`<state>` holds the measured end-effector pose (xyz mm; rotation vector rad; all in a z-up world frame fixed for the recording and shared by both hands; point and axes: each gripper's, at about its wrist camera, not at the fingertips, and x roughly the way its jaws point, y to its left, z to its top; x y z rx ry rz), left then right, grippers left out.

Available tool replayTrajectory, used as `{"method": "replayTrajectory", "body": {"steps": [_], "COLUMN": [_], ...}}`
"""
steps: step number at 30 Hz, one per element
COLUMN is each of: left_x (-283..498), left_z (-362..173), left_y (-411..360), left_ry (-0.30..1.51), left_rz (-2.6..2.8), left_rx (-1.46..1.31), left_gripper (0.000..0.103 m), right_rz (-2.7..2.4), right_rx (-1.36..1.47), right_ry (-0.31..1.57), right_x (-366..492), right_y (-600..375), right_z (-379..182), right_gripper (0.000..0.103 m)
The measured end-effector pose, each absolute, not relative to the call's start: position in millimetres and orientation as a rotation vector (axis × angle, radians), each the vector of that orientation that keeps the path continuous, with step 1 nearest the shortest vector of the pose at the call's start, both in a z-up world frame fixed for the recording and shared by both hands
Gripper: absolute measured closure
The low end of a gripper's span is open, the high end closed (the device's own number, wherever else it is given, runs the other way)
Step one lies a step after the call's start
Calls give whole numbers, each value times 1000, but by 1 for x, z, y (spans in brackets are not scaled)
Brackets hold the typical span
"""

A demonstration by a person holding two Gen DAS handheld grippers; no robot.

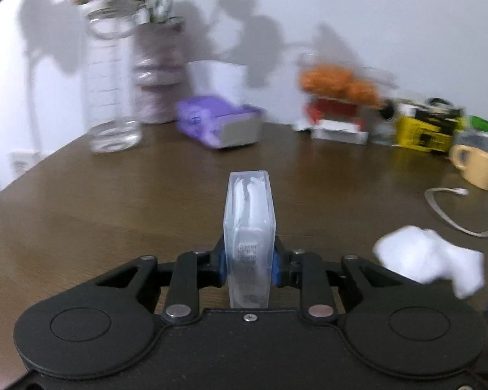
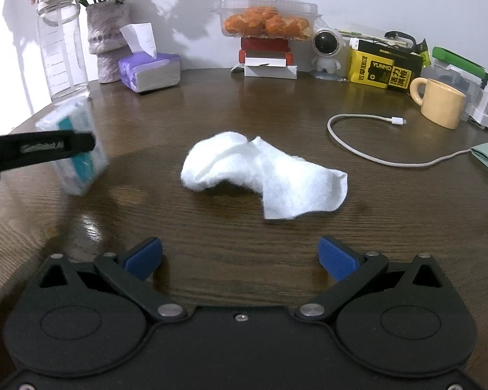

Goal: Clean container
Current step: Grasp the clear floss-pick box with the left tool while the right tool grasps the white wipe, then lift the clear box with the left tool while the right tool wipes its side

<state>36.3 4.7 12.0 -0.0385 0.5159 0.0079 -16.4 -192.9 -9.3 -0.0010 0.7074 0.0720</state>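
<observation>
My left gripper [image 1: 249, 260] is shut on a clear rectangular plastic container [image 1: 249, 227] with white contents, held on edge above the brown table [image 1: 114, 201]. In the right wrist view the container [image 2: 76, 149] shows at the left, blurred, with a teal label, clamped by the left gripper's black finger [image 2: 42, 148]. A crumpled white cloth [image 2: 260, 172] lies on the middle of the table, ahead of my right gripper [image 2: 240, 256], which is open and empty. The cloth also shows in the left wrist view [image 1: 429, 260], to the right of the container.
At the back stand a clear water bottle [image 2: 61, 42], a vase with flowers [image 2: 109, 39], a purple tissue pack [image 2: 149, 70], a box of orange food [image 2: 266, 21], an astronaut figure [image 2: 327, 50], a yellow box [image 2: 384, 68]. A yellow mug [image 2: 439, 102] and white cable [image 2: 367, 130] lie right.
</observation>
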Motion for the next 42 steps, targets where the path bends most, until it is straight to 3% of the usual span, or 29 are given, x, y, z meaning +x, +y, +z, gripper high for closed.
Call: {"method": "replayTrajectory", "body": {"steps": [6,7,12,15,18,19,21,22,23,29,35,42], "left_x": [12,5,-30,-53,-58,-61,-66,-68,-69,-59,-61,-56], "left_z": [16,19,32,34,39,40,42,43,43,38,34,32], "left_y": [3,5,5,7,7,7,7,7,7,-8,-22,-34], "left_ry": [459,445,401,387,366,355,337,327,321,324,330,367], "left_rz": [-23,-32,-61,-59,-50,-49,-44,-41,-43,-99,-140,-185], "left_rx": [-18,-19,-1,12,15,21,33,40,39,60,135,150], "left_gripper": [79,79,79,78,78,78,78,78,78,78,79,78], "right_rz": [104,112,180,216,216,214,217,224,248,730,826,858], "right_rx": [-18,-21,-33,-53,-48,-39,-32,-34,-17,35,-214,-224], "right_ry": [710,718,524,586,749,786,808,794,796,506,484,502], "right_x": [-18,-17,-19,21,66,74,82,81,77,-6,-45,-42], "right_y": [-194,-197,-209,-205,-202,-202,-201,-200,-200,-164,-135,-128], "right_z": [-10,-7,34,42,26,18,10,9,13,91,110,111], "right_gripper": [1,6,8,10,34,48,57,85,89,90,89,89]}}
